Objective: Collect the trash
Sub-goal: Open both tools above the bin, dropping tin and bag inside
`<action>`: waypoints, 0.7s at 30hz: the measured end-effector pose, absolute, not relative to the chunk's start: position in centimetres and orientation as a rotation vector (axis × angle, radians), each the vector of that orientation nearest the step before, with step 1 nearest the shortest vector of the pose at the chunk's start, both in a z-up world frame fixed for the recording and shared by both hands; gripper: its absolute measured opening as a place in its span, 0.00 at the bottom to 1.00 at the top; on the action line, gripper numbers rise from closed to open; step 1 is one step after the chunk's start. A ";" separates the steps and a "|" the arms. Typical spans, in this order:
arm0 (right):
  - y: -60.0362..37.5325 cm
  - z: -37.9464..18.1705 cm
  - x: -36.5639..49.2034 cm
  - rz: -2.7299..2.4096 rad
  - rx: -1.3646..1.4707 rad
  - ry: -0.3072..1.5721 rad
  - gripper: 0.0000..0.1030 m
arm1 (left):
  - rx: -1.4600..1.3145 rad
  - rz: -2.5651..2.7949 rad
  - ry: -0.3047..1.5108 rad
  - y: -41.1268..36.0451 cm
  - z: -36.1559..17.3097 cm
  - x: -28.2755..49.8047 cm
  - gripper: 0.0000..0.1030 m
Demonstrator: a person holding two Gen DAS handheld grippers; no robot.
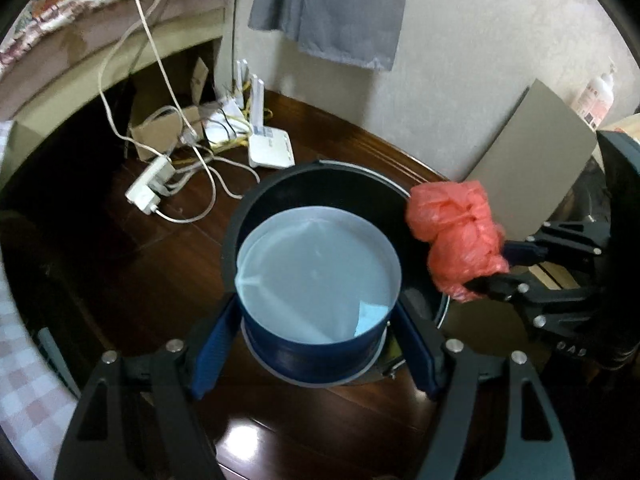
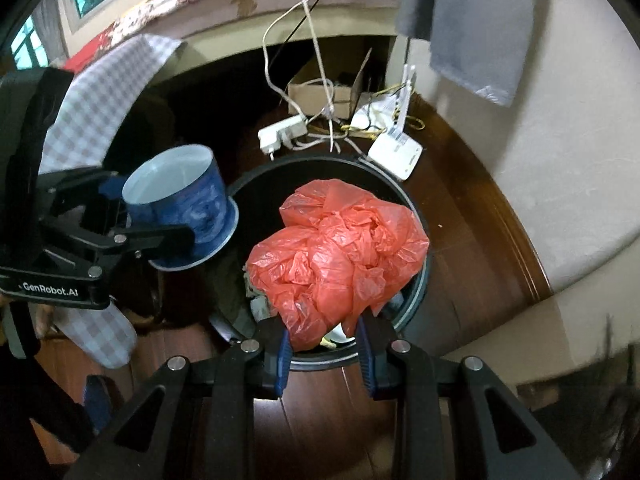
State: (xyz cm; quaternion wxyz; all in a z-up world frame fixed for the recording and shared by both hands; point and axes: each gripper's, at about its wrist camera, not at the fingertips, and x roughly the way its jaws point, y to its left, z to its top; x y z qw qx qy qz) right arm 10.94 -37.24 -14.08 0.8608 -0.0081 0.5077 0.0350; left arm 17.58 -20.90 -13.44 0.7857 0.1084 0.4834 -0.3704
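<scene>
Trash both in grip, neither dropped yet. Right gripper [image 2: 323, 354] clamping crumpled red plastic bag [image 2: 340, 256], dangling it right over mouth of round black trash bin [image 2: 416, 204]. Left gripper [image 1: 316, 350] squeezing sides of dark blue paper cup [image 1: 316, 280], empty white inside showing, hovering over bin's near rim. Some rubbish already lying in bin. Remaining: releasing both. White router [image 2: 394, 154] and cables sitting beyond on dark wooden floor [image 2: 472, 216].

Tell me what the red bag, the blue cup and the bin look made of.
Red bag: thin glossy plastic film, crinkled, translucent. Blue cup: likely coated paper, thin rim, matte white inside. Bin: dark, probably plastic with a pale rim band; hard to tell.
</scene>
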 end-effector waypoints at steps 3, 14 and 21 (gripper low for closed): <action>-37.1 -15.4 12.1 0.108 -0.048 1.101 0.29 | 0.196 -0.818 1.102 -21.1 -14.6 18.8 0.75; -39.4 -16.4 12.0 -0.041 -0.110 1.073 1.00 | 0.236 -0.678 1.056 -20.6 -14.6 18.7 0.99; -38.3 -13.8 10.9 -0.091 -0.115 1.024 1.00 | 0.236 -0.601 0.970 -19.0 -12.3 16.4 0.99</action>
